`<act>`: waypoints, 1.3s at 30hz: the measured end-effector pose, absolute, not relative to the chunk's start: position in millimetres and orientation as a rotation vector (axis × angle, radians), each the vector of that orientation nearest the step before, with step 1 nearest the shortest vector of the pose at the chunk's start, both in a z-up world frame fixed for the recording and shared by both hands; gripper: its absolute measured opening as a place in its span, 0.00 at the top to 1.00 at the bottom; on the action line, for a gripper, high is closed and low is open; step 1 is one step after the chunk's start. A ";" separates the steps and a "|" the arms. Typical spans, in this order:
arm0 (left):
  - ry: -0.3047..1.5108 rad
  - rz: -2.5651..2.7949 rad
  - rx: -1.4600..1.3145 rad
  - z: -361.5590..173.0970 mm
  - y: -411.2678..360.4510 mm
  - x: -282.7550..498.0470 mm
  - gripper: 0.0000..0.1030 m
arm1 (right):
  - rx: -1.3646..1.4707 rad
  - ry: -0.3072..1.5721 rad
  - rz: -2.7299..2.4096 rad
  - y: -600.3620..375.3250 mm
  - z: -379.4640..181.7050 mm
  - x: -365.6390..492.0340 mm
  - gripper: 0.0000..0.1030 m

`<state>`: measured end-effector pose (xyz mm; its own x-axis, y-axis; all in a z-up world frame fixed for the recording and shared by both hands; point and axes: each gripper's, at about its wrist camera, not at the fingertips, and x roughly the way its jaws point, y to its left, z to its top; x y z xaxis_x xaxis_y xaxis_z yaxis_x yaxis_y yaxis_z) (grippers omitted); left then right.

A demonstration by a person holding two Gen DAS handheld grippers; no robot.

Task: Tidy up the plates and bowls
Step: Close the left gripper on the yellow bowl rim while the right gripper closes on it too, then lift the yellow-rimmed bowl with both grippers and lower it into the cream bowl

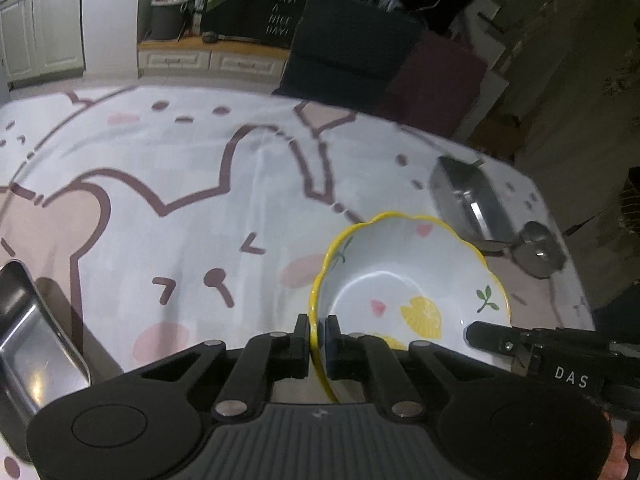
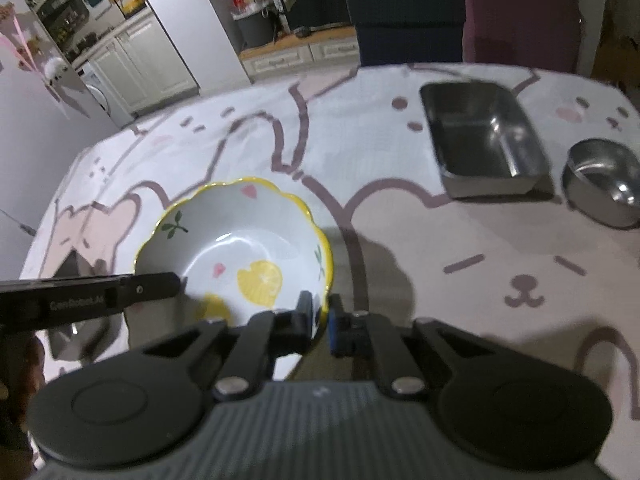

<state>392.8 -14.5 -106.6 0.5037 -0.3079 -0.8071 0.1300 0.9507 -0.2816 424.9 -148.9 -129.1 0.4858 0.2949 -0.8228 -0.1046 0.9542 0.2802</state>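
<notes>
While our two fisheye views blur the room behind, we see the left hand-held gripper (image 1: 318, 330) and right hand-held gripper (image 2: 320, 312) each clamped on opposite rims of the lemon-patterned bowl (image 2: 244, 248) above the worktop (image 1: 180, 200); its base is hidden, and a steel tray (image 2: 480, 140) is near.

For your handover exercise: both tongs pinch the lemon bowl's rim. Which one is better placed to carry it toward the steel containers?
Probably the right tongs: its view shows the steel tray and steel bowl beyond the lemon bowl.
</notes>
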 end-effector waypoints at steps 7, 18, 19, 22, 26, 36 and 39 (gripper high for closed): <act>0.960 -0.293 -0.192 -74.2 -30.5 349.4 0.94 | 0.215 0.976 0.229 -166.2 -93.2 382.9 0.91; 0.947 -0.337 -0.200 -62.6 -61.1 287.6 0.94 | 0.198 0.951 0.192 -193.7 -70.3 318.1 0.91; 0.946 -0.340 -0.198 -62.3 -63.5 283.6 0.94 | 0.200 0.952 0.188 -196.4 -69.4 313.4 0.91; 0.948 -0.348 -0.188 -61.8 -71.0 271.2 0.94 | 0.213 0.950 0.177 -207.3 -68.2 298.3 0.92; 0.967 -0.349 -0.179 -67.8 -77.3 258.7 0.94 | 0.226 0.961 0.170 -216.2 -72.3 281.4 0.92; 1.025 -0.322 -0.215 -105.0 -84.4 240.0 0.93 | 0.191 1.033 0.162 -219.5 -92.9 264.5 0.92; 1.040 -0.318 -0.230 -115.4 -84.9 238.4 0.92 | 0.169 1.052 0.161 -218.6 -98.3 264.6 0.92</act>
